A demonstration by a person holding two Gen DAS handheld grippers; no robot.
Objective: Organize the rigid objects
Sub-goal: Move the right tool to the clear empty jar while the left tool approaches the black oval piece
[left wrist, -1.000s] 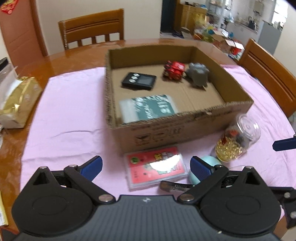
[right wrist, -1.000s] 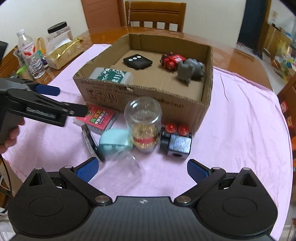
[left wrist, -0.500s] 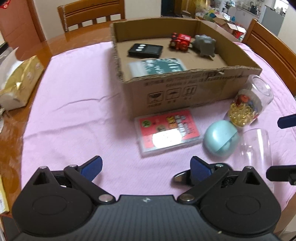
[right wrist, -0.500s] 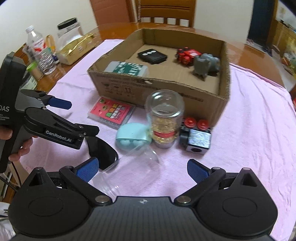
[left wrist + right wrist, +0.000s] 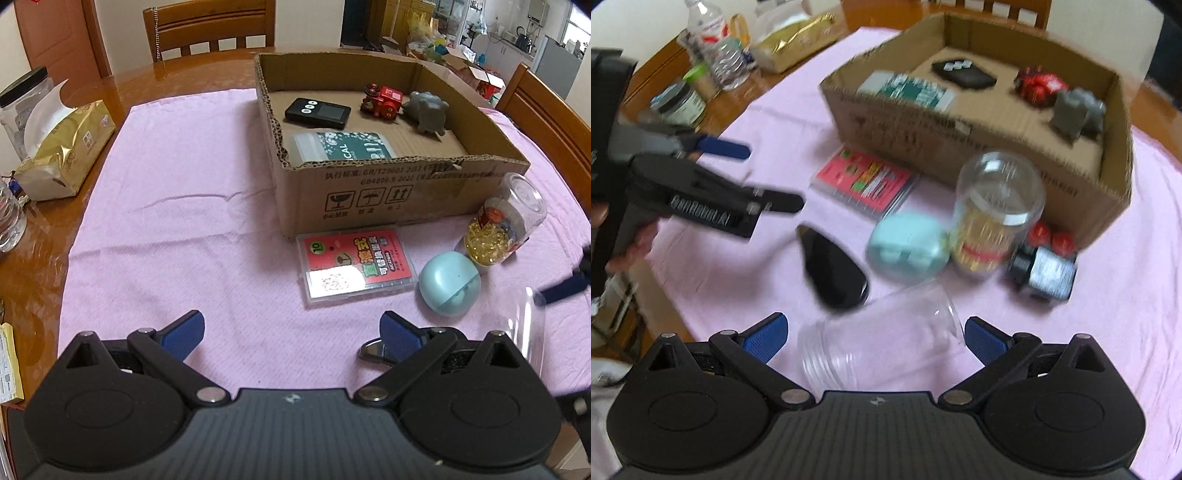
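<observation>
The right gripper (image 5: 873, 332) is being held wide apart just above a clear plastic cup (image 5: 882, 350) lying on its side on the pink cloth (image 5: 177, 221), the cup sitting between the blue pads without being clamped. The left gripper (image 5: 291, 330) is likewise being held apart over the cloth, gripping nothing. A black oval object (image 5: 833, 273), a teal case (image 5: 908, 247), a jar of yellow beads (image 5: 993, 218) and a red card box (image 5: 356, 264) are lying beside the cardboard box (image 5: 369, 192), which is holding a remote (image 5: 317, 112), a red toy (image 5: 382, 101) and a grey toy (image 5: 426, 112).
</observation>
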